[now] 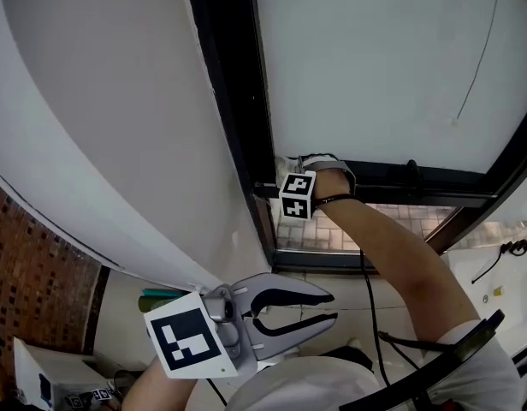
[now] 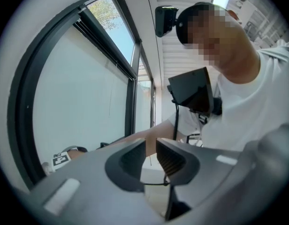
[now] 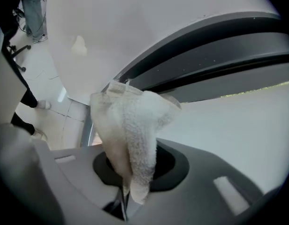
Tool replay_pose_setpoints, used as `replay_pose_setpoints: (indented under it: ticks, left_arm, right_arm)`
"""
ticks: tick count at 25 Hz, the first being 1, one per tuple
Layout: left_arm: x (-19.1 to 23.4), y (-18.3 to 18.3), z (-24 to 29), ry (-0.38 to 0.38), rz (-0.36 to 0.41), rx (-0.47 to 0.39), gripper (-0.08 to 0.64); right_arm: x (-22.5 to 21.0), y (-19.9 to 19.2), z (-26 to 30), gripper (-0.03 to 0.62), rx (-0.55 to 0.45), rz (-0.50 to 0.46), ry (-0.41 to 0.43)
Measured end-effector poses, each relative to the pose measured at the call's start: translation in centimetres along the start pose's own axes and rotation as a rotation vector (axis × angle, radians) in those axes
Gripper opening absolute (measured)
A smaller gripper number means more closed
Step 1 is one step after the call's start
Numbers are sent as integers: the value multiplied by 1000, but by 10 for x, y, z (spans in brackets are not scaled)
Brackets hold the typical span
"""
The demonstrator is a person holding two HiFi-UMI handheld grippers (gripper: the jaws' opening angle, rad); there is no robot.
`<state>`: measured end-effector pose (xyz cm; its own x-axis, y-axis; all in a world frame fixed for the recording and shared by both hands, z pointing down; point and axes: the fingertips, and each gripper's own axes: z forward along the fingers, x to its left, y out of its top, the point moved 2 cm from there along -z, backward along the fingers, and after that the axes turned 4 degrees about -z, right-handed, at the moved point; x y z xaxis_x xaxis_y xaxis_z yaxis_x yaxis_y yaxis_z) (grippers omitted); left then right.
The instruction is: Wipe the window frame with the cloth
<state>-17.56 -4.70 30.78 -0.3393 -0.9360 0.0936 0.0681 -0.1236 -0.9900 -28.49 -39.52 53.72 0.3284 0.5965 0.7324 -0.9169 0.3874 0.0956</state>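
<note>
The dark window frame (image 1: 236, 101) runs down the middle of the head view and meets a horizontal bar (image 1: 417, 181). At that corner my right gripper (image 1: 289, 166) presses a white terry cloth (image 1: 285, 163) against the frame, its marker cube just below. In the right gripper view the cloth (image 3: 130, 125) is pinched between the shut jaws and bunches up toward the frame (image 3: 219, 50). My left gripper (image 1: 334, 306) hangs low, away from the window, jaws a little apart and empty. In its own view the left gripper (image 2: 151, 156) points along the frame (image 2: 20, 102) toward the right arm.
White frosted panes (image 1: 392, 58) lie on both sides of the frame. A tiled ledge (image 1: 392, 219) shows below the bar. A brick wall (image 1: 32, 264) and a white box (image 1: 37, 375) are at bottom left. A black cable (image 1: 366, 289) trails along the right arm.
</note>
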Motion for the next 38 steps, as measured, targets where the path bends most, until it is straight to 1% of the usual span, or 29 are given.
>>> replay_pose_setpoints:
  ticks: [4,6,9,12,13,15,17,19,21,23,24,26,28,29,30,31,33,35,38]
  left_arm:
    - [-3,8,20,-73,28,-8,91]
    - [-3,13,31,-110,44,-14,89]
    - [-6,18,51,-160,64,-20,89]
    - [-9,22,71,-187,72,-21,90]
    - [-11,23,79,-192,70,-21,89]
    - [-13,23,95,-193,55,-22,89]
    - [-12,23,107,-178,35,-20,90]
    - [-9,24,116,-159,28,-13,89]
    - [-7,27,124,-150,35,-6,89]
    - [-9,33,135,-161,54,3,90]
    - [-11,36,140,-172,65,6,89]
    - [-18,43,150,-200,73,-5,89]
    - [-24,51,161,-228,68,-24,89]
    - [-26,54,169,-239,71,-26,89]
    - [-26,56,177,-247,77,-25,89]
    - [-26,57,186,-254,83,-24,91]
    - [-28,58,202,-269,90,-21,89]
    - [-30,57,212,-278,92,-10,89]
    - [-30,54,224,-272,83,4,89]
  right_arm:
    - [39,-10,-29,71,-48,-66,69]
    - [52,-24,-43,72,-54,-80,82]
    - [45,-71,-57,72,-17,-39,57]
    - [17,-135,-48,72,59,51,31]
    - [11,-152,-41,72,79,76,37]
    - [15,-168,-23,72,103,90,68]
    - [27,-167,-11,72,102,82,82]
    - [36,-161,-13,72,83,58,72]
    - [48,-154,-23,72,54,29,82]
    - [65,-147,-35,72,22,-1,114]
    - [72,-144,-43,72,1,-9,129]
    - [79,-133,-74,72,-71,-17,138]
    - [69,-133,-122,72,-148,-15,95]
    - [58,-145,-144,72,-168,-6,60]
    - [46,-166,-161,72,-168,12,24]
    - [35,-196,-171,72,-147,36,-6]
    - [22,-271,-171,72,-60,94,-40]
    - [22,-340,-158,72,36,146,-43]
    - [36,-423,-132,72,148,193,-34]
